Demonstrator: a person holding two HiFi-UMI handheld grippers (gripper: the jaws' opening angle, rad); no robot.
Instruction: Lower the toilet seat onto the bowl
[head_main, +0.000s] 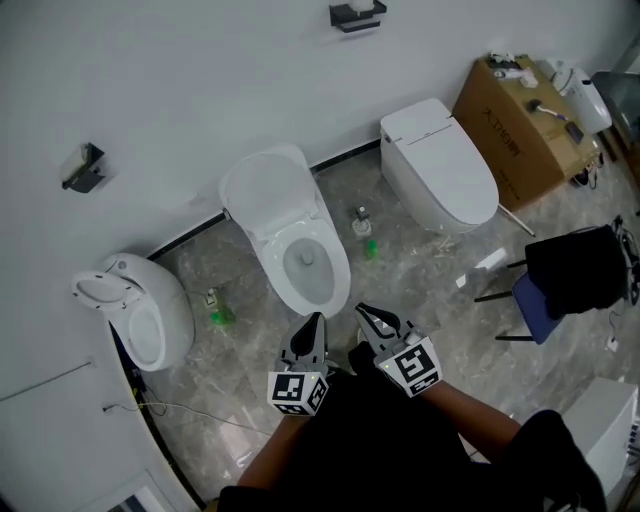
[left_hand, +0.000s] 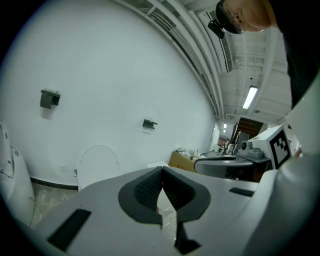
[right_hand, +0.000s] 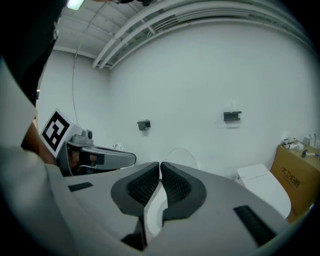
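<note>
Left gripper (head_main: 314, 320) and right gripper (head_main: 366, 311) are seen closed up, nothing held, near the middle toilet (head_main: 336, 272); its seat can't be told apart from the raised lid (head_main: 265, 185).

Left gripper (head_main: 314, 320) and right gripper (head_main: 366, 311) grey, jaws black-ribbed; black-and-white marker cubes (head_main: 298, 392); black clothing (head_main: 380, 445).

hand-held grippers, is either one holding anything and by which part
Nothing is held. The left hand-held gripper and the right hand-held gripper are both shut and empty.
</note>
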